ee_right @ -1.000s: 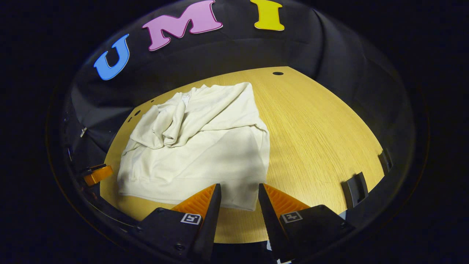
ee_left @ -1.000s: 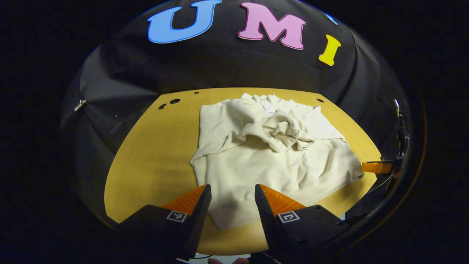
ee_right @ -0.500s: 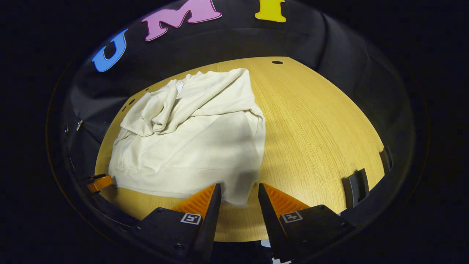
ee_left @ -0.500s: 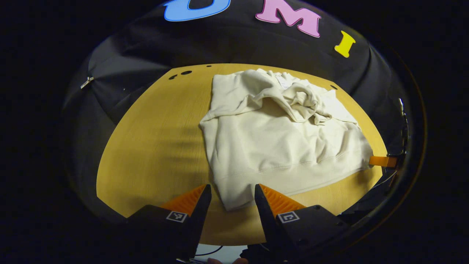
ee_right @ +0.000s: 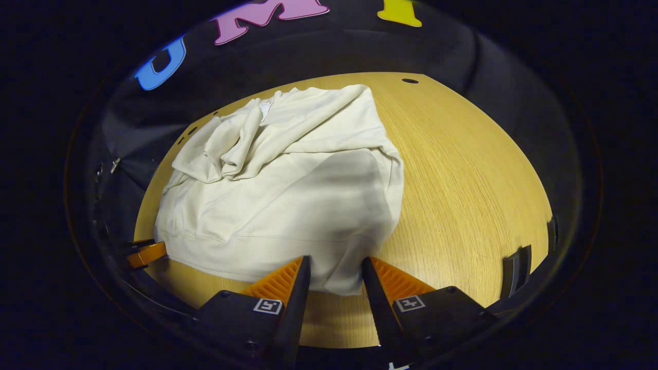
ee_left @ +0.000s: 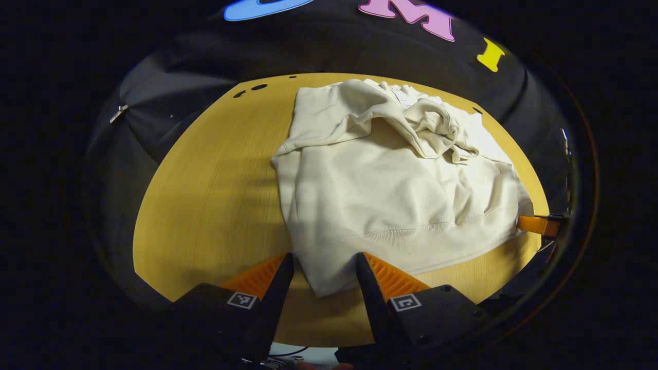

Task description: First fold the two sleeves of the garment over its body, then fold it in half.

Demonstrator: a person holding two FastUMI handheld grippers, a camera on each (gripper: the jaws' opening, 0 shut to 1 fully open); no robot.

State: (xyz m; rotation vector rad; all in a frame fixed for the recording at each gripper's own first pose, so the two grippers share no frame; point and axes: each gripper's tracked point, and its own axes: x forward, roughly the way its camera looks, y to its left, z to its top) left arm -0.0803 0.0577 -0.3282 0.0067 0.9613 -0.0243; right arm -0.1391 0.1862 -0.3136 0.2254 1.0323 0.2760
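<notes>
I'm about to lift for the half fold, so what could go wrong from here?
Both grippers, left and right, are open around the sweatshirt hem corners; a shallow grip may slip. The sleeves sit bunched, not flat, so they could shift and leave a lumpy fold.

No readable writing is showing: the small white neck tag [ee_left: 400,96] inside the cream sweatshirt [ee_left: 396,185] is appearing too blurred.
</notes>
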